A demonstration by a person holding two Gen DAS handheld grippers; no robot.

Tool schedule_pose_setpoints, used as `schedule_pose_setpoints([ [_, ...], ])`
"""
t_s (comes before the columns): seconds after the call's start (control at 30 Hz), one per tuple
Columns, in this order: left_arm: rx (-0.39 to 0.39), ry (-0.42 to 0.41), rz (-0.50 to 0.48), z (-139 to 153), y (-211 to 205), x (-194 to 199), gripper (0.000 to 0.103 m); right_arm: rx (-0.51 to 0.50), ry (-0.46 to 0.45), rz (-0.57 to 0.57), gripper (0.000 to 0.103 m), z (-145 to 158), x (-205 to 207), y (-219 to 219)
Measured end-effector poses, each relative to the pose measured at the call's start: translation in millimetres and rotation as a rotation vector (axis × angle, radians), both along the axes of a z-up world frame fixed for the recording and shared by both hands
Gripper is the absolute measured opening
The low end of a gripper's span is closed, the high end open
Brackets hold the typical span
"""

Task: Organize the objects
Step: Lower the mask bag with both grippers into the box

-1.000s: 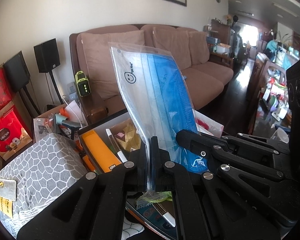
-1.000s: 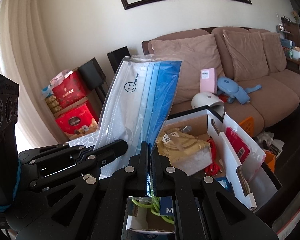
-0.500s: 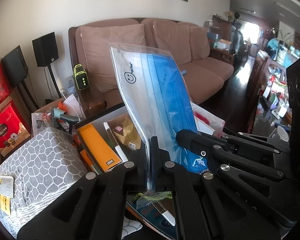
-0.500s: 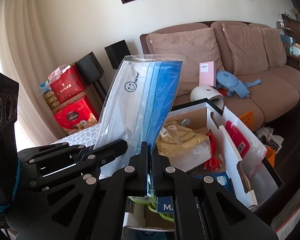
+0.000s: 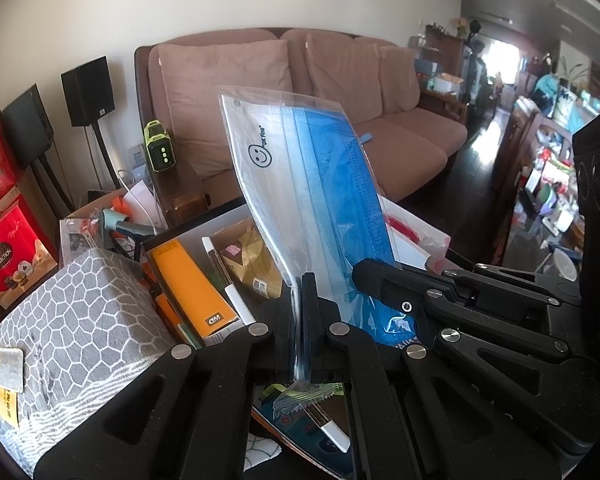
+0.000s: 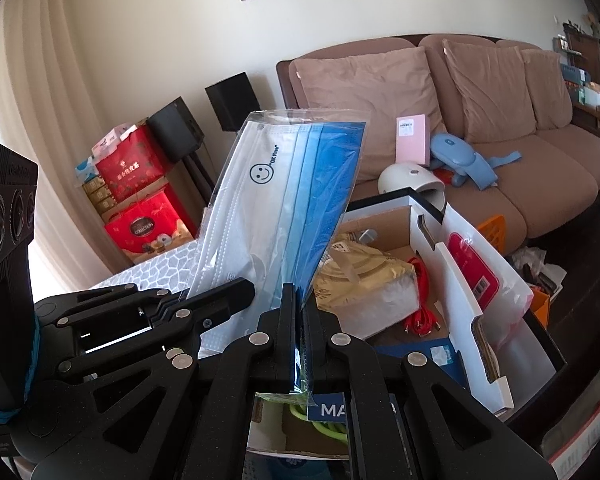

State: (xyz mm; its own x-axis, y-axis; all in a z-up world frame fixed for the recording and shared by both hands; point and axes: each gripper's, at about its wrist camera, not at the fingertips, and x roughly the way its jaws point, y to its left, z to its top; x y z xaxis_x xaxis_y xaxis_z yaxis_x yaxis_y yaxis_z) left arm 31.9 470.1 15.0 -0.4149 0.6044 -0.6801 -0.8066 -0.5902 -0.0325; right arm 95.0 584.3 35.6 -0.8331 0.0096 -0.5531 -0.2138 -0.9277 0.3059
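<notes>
Above the box point(image 6: 416, 210), both jaws pinch the upright mask pack point(image 5: 300, 184).

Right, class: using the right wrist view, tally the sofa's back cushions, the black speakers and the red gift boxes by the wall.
sofa back cushions: 3
black speakers: 2
red gift boxes: 2
Total: 7

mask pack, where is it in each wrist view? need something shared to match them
Left wrist: mask pack stands centre, leaning left, pinched at its bottom edge by the left gripper.
Right wrist: mask pack centre-left, leaning right, pinched by the right gripper.
Shared landmark: brown sofa.
</notes>
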Motion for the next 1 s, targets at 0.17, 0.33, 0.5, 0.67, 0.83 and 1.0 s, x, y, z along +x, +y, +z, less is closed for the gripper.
schedule_pose_setpoints([
  [0.17, -0.003, -0.010, -0.001, -2, 2, -1, 0.002, 0.001, -0.012, -0.001, 0.004, -1, -1, 1],
  [0.33, -0.002, -0.020, -0.001, -4, 3, 0, 0.002, 0.002, -0.021, -0.002, 0.004, -3, -2, 1],
  [0.5, -0.003, -0.024, -0.001, -6, 4, 0, 0.002, 0.002, -0.029, -0.002, 0.004, -4, -2, 2],
  [0.67, -0.004, -0.028, -0.001, -7, 4, 0, 0.002, 0.001, -0.036, -0.002, 0.004, -4, -4, 3],
  [0.83, -0.004, -0.041, -0.001, -12, 6, 0, 0.002, 0.001, -0.047, -0.005, 0.004, -5, -5, 2],
  [1.0, -0.004, -0.053, -0.003, -15, 7, -1, 0.002, 0.005, -0.056, -0.007, 0.004, -7, -6, 2],
])
